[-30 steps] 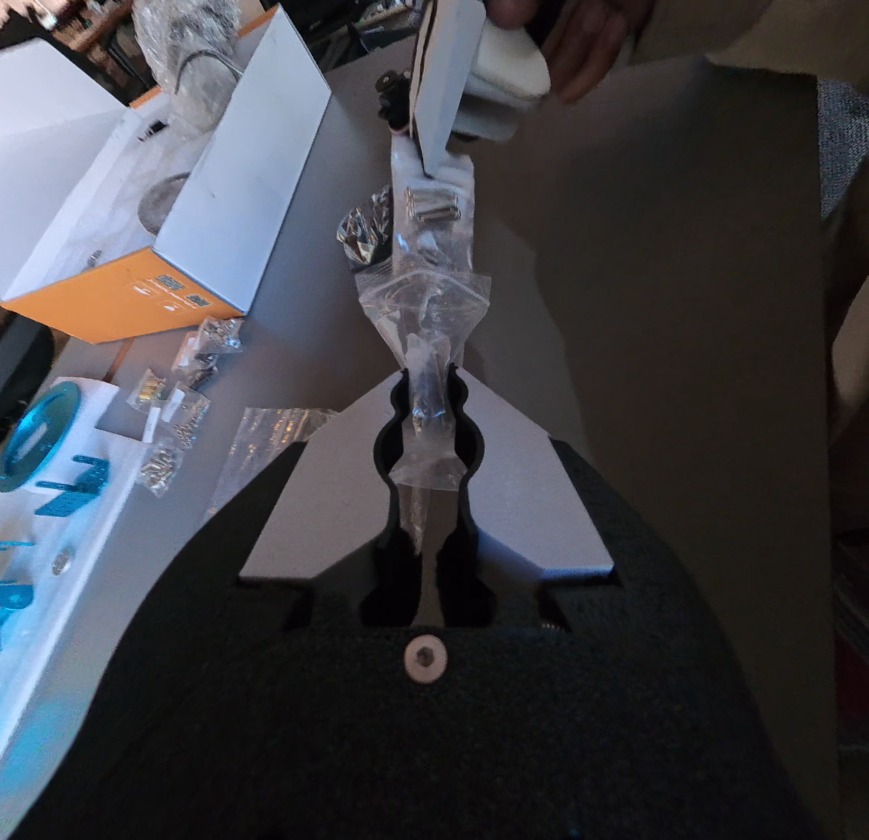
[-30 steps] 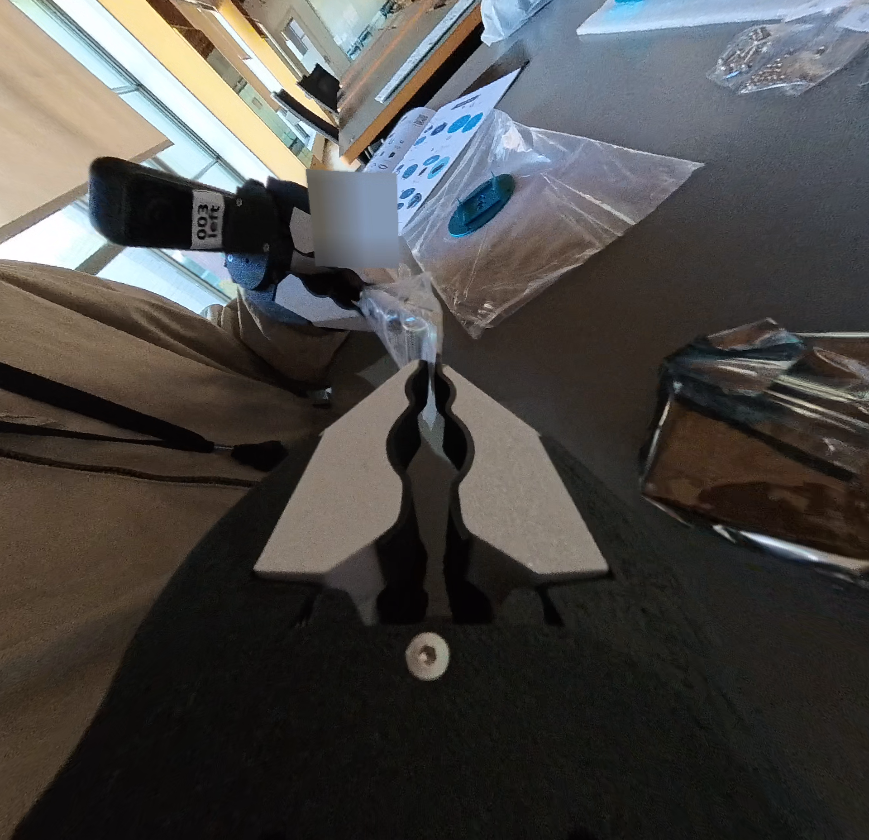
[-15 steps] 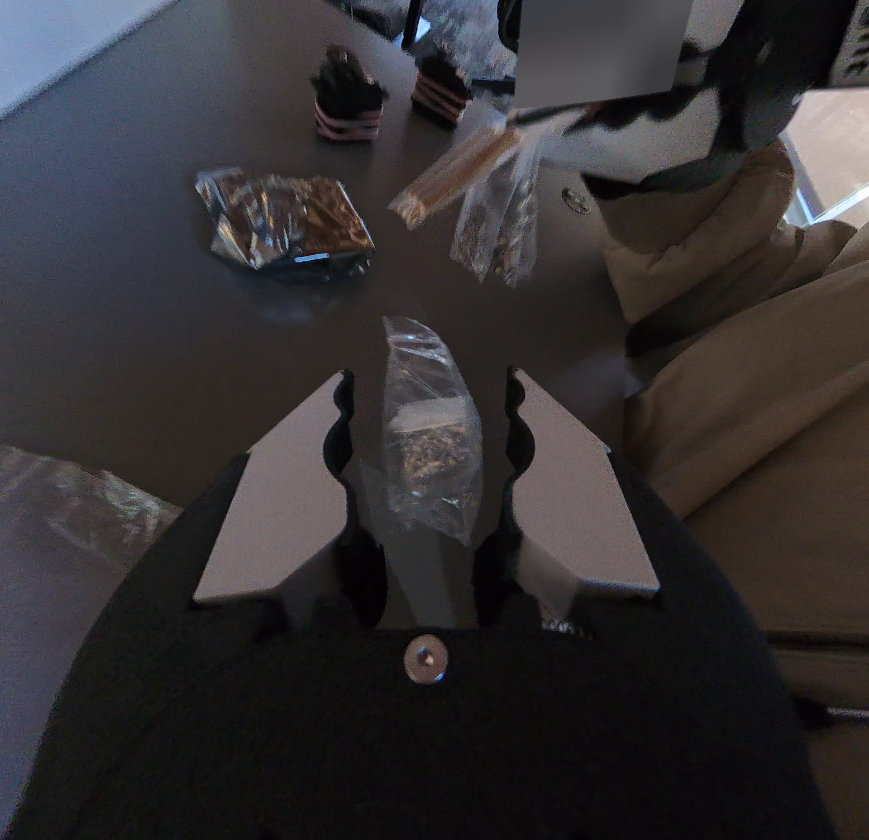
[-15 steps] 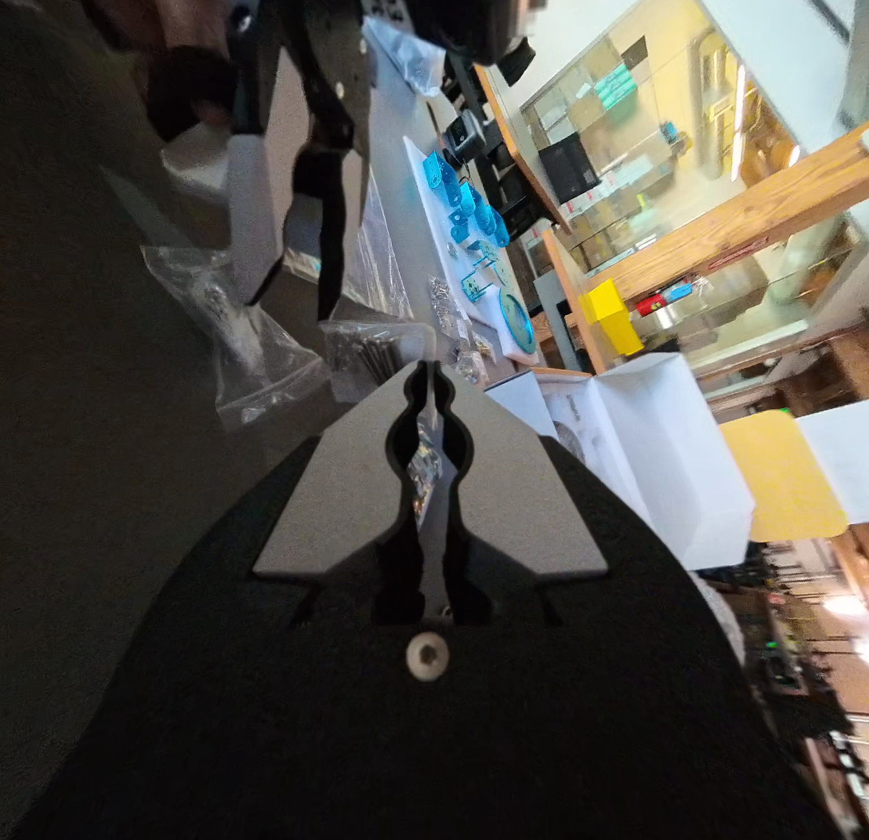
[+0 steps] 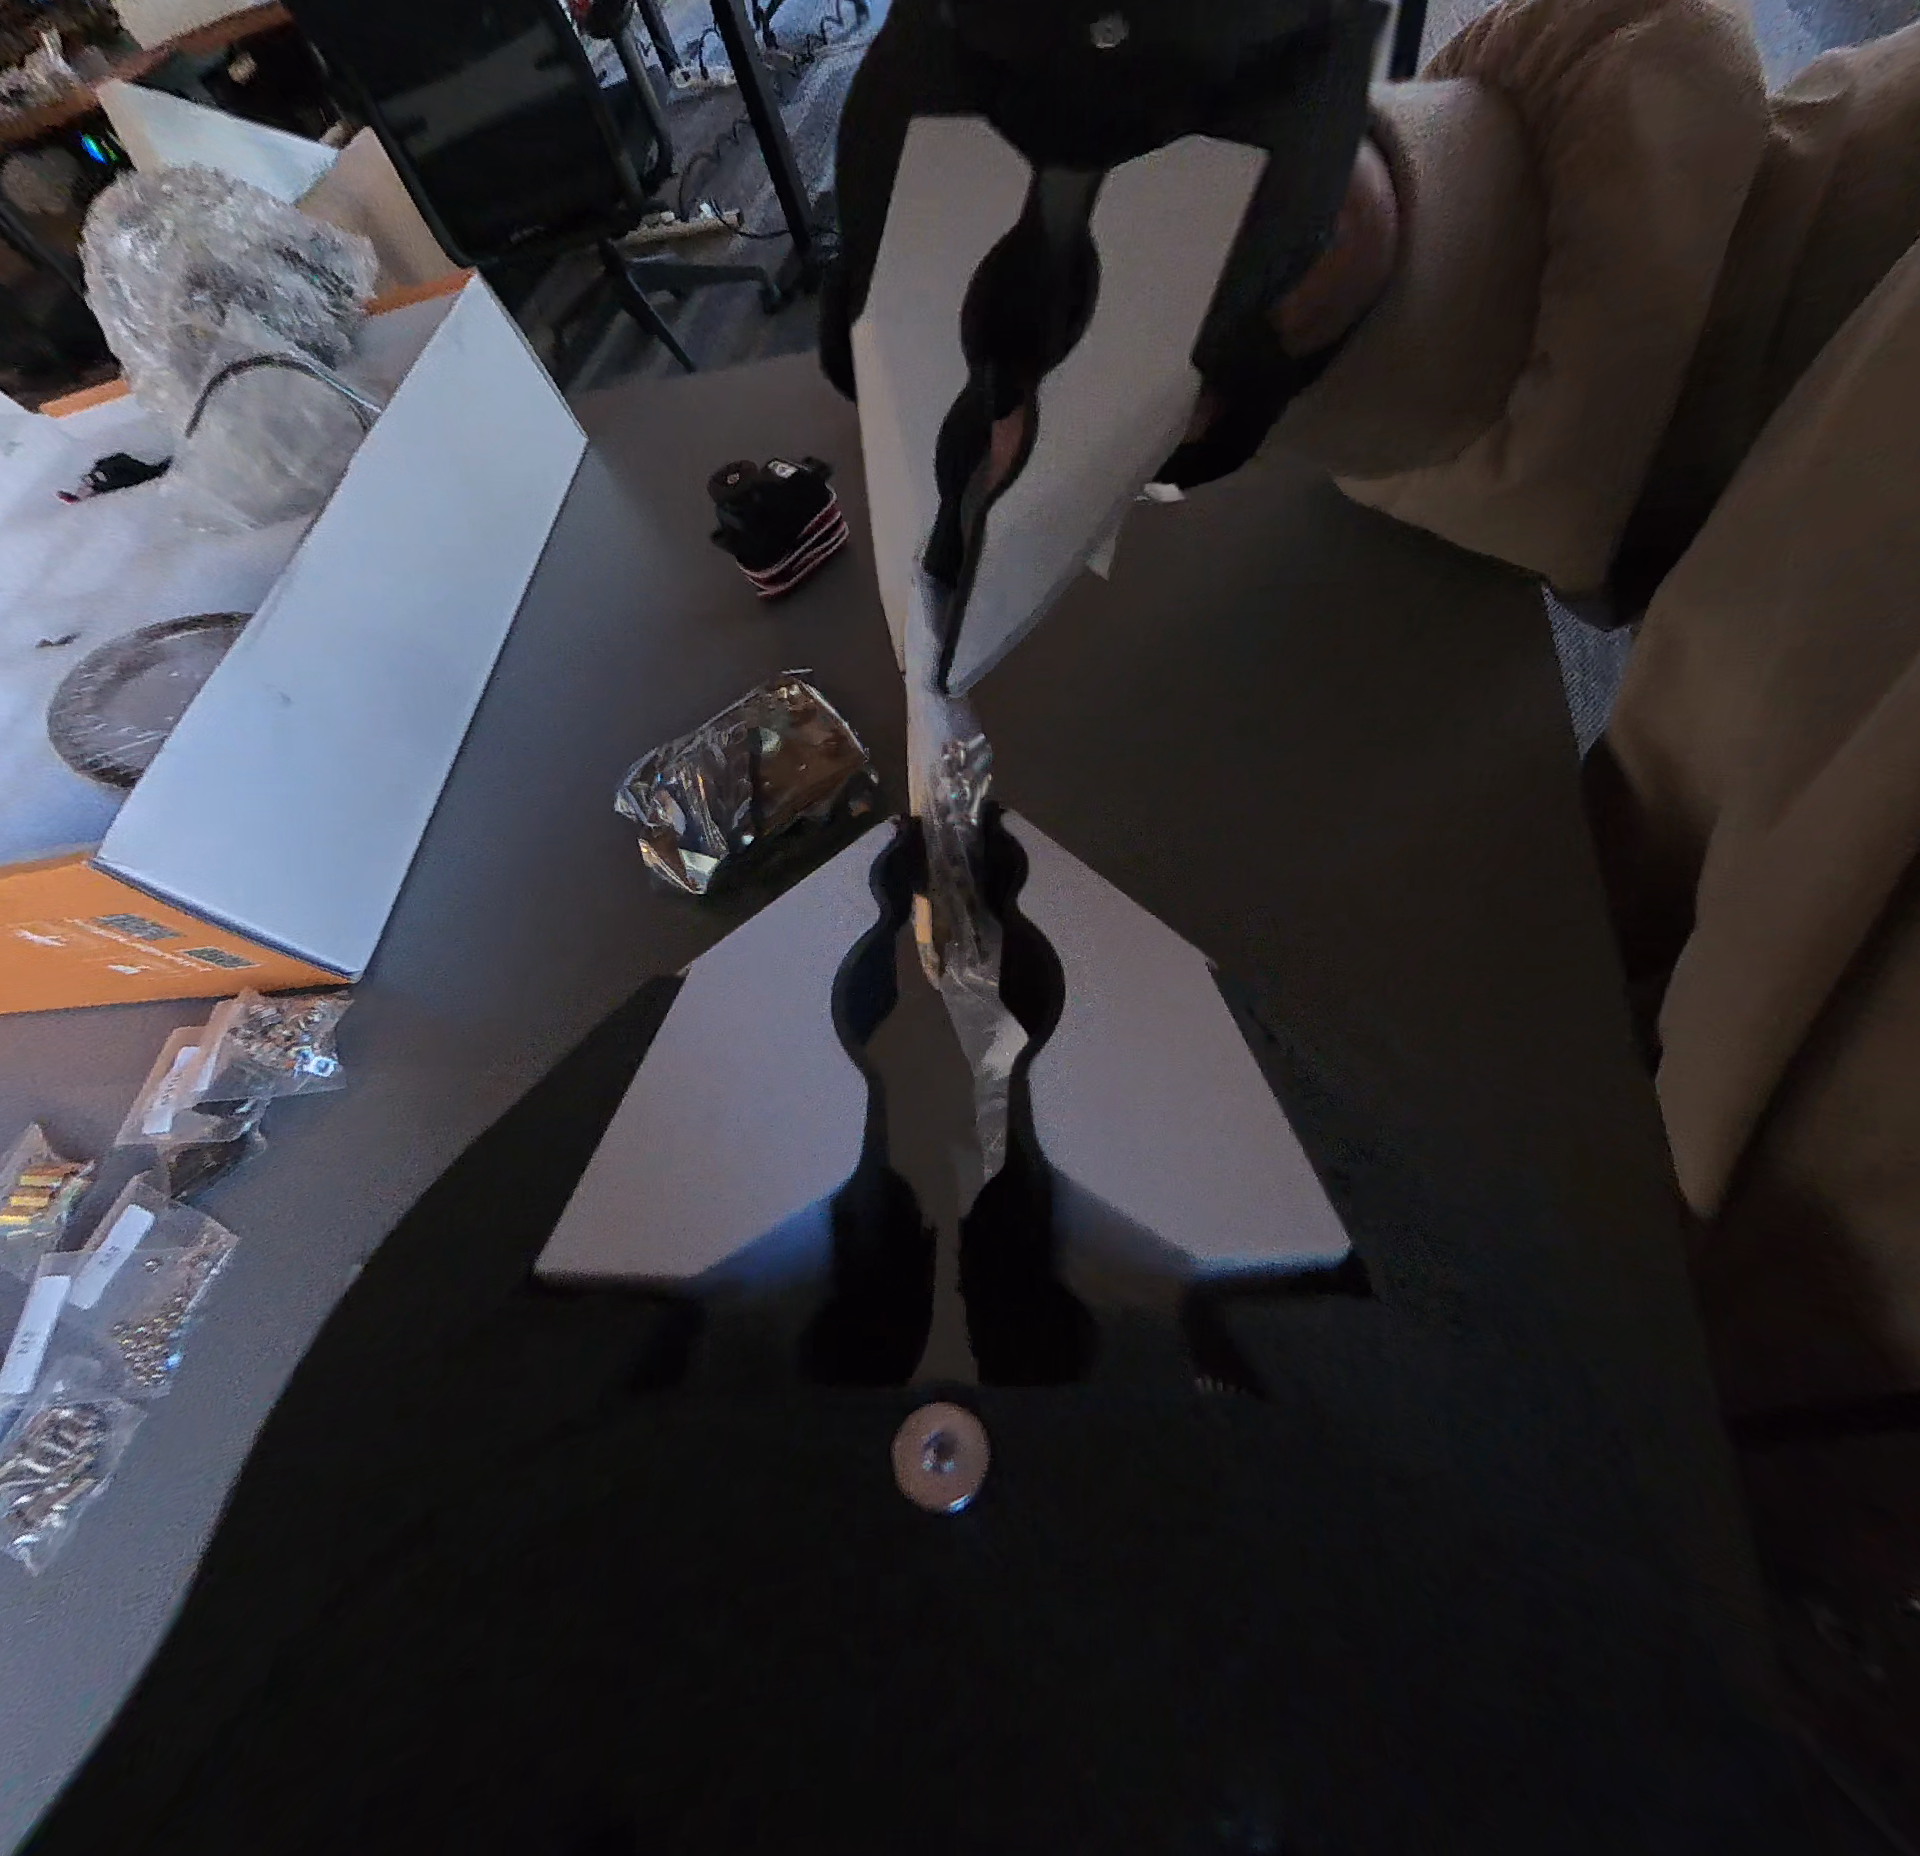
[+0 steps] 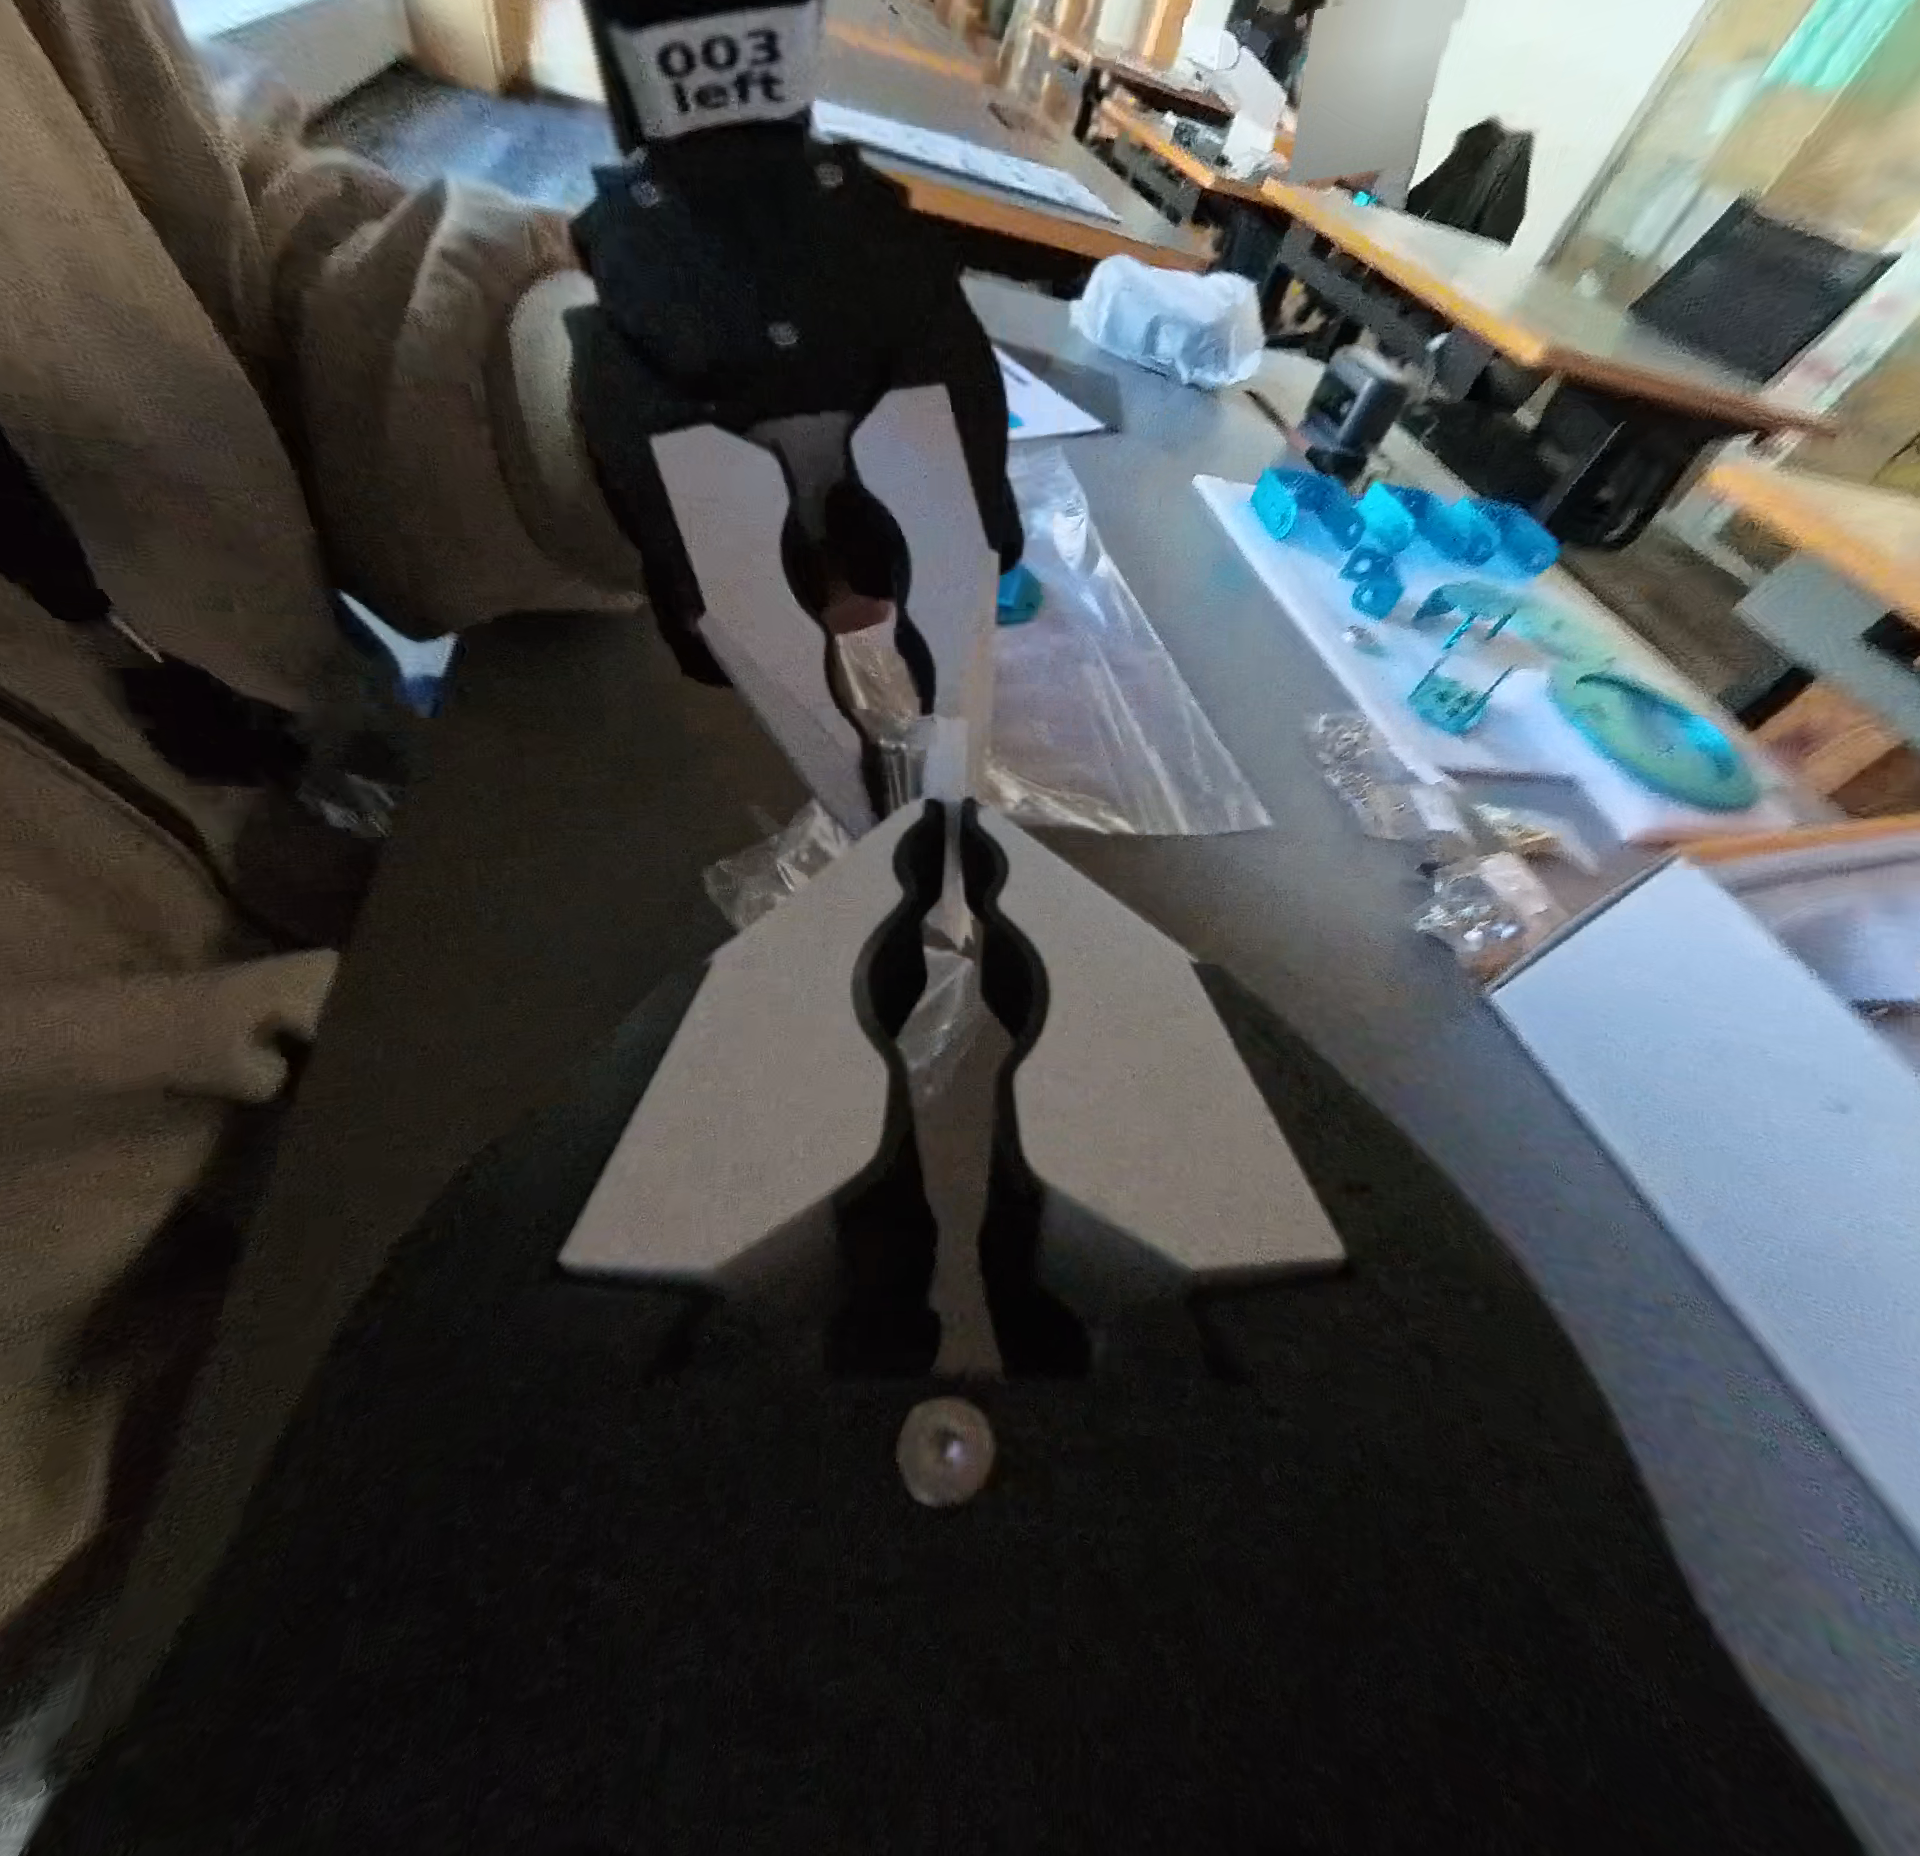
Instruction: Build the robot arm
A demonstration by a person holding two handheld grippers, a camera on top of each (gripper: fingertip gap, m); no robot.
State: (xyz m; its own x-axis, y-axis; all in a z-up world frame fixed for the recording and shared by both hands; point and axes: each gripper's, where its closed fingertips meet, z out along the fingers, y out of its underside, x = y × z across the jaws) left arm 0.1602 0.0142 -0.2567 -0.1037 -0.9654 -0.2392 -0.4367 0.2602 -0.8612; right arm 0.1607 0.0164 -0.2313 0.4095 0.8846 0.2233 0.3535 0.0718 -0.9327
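Observation:
A small clear plastic bag [image 5: 951, 767] with metal screws in it hangs stretched between my two grippers above the dark table [image 5: 1299, 819]. My left gripper [image 5: 951, 832] is shut on its near end, and the bag's tail runs back between the fingers. My right gripper [image 5: 940, 663] faces it tip to tip and is shut on the far end. In the right wrist view my right gripper [image 6: 948, 821] pinches the bag's white edge [image 6: 943, 757], and the left gripper [image 6: 914, 762] stands opposite, closed on the bag. A person's beige sleeve [image 5: 1558, 279] is behind the right gripper.
An open orange and white box [image 5: 312, 684] stands at left, with bubble wrap [image 5: 218, 320] behind it. A foil packet [image 5: 748, 783], black servos [image 5: 779, 528] and small screw bags [image 5: 156, 1183] lie on the table. Blue parts [image 6: 1403, 549] and a large clear bag [image 6: 1091, 684] lie to the right. Both grippers' tips are close together, under 4 cm apart. It is some 12 cm from my left tips to the foil packet [image 5: 748, 783].
Half a second ago my left gripper was open around a bag; now it is shut on the bag. The right gripper stays shut, and both views have swung so the grippers face each other.

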